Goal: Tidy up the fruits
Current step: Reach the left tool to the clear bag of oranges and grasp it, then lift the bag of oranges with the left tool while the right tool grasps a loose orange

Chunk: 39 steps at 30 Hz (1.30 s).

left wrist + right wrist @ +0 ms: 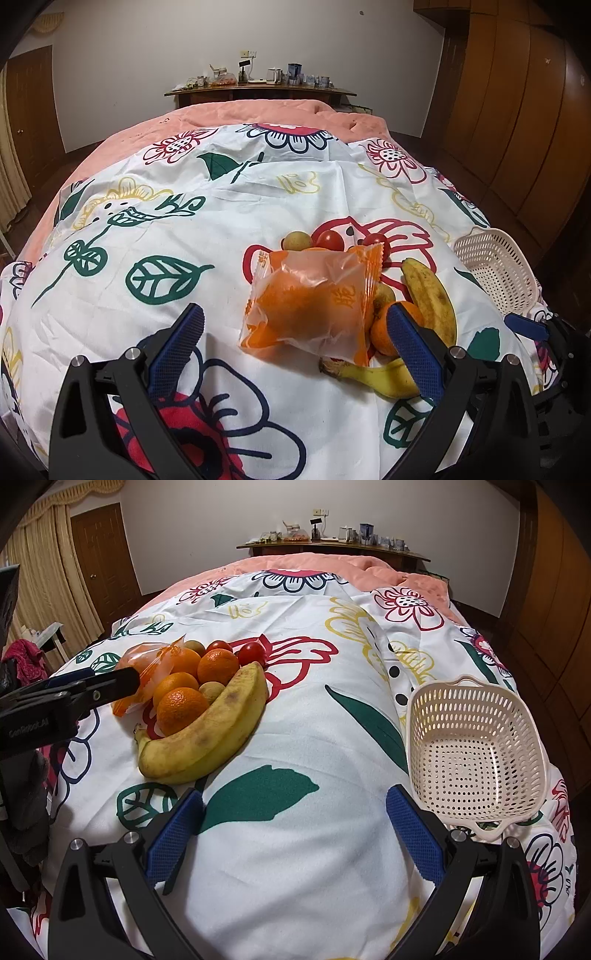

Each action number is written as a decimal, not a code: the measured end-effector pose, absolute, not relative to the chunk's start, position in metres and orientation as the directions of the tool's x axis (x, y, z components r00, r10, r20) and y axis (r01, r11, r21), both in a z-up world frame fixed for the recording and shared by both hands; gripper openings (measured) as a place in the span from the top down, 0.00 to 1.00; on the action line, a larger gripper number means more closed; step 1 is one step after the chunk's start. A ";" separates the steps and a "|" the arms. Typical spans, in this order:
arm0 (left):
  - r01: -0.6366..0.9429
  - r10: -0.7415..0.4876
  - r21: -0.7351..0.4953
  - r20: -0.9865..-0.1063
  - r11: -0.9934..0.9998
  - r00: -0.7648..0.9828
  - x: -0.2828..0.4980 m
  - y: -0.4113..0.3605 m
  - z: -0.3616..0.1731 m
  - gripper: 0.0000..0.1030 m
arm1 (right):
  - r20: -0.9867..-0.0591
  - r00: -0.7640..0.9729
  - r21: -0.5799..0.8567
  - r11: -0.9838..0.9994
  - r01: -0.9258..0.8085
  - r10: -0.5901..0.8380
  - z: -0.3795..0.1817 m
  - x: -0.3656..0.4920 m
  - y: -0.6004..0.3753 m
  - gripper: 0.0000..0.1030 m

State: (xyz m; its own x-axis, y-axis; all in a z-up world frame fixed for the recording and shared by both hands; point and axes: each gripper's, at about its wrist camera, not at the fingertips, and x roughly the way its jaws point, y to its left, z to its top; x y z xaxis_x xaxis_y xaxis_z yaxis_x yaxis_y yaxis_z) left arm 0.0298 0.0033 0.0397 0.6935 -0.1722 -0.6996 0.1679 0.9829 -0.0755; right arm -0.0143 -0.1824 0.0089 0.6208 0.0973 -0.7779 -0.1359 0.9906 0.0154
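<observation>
You have the bed [295,849] in front of you, spread with a white flowered cover, and everything sits on it. Take the banana [207,734] as your landmark. Well to its right the cream perforated basket [476,701] lies tilted toward you, with nothing inside. Just left of the banana, past the oranges, the orange-tinted plastic packet [314,299] rests against the pile. Nested in the banana's inner curve, touching it, are the oranges [181,709], with small green-brown fruits [211,691] tucked among them. Beyond the banana's far tip sit the cherry tomatoes [252,653].

Your left gripper [295,332] hovers in front of the packet with its jaws spread wide, one finger beside the oranges and the banana's stem end, nothing held. Your right gripper [295,812] hangs over bare cover between the banana and the basket, jaws released as well.
</observation>
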 end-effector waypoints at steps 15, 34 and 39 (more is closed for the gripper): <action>0.188 -0.261 -0.185 -0.763 0.965 0.591 0.055 0.007 0.023 0.25 | -0.759 0.626 0.116 0.983 -0.141 0.179 0.018 -0.015 -0.192 0.05; 0.150 -0.255 -0.209 -0.698 0.966 0.669 0.037 0.037 0.064 0.30 | -0.743 0.590 0.205 0.947 -0.247 0.315 0.051 0.014 -0.168 0.05; 0.125 -0.227 -0.196 -0.676 0.973 0.701 0.029 0.048 0.077 0.30 | -0.760 0.562 0.229 0.943 -0.240 0.327 0.057 0.049 -0.167 0.05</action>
State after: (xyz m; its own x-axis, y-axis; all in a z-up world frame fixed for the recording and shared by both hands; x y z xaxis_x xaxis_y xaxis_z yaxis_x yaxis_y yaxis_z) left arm 0.0294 0.0476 0.0767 0.7007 -0.2268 -0.6765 0.1251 0.9725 -0.1964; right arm 0.0490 -0.1668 0.0567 0.5621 0.3274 -0.7595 -0.2400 0.9434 0.2290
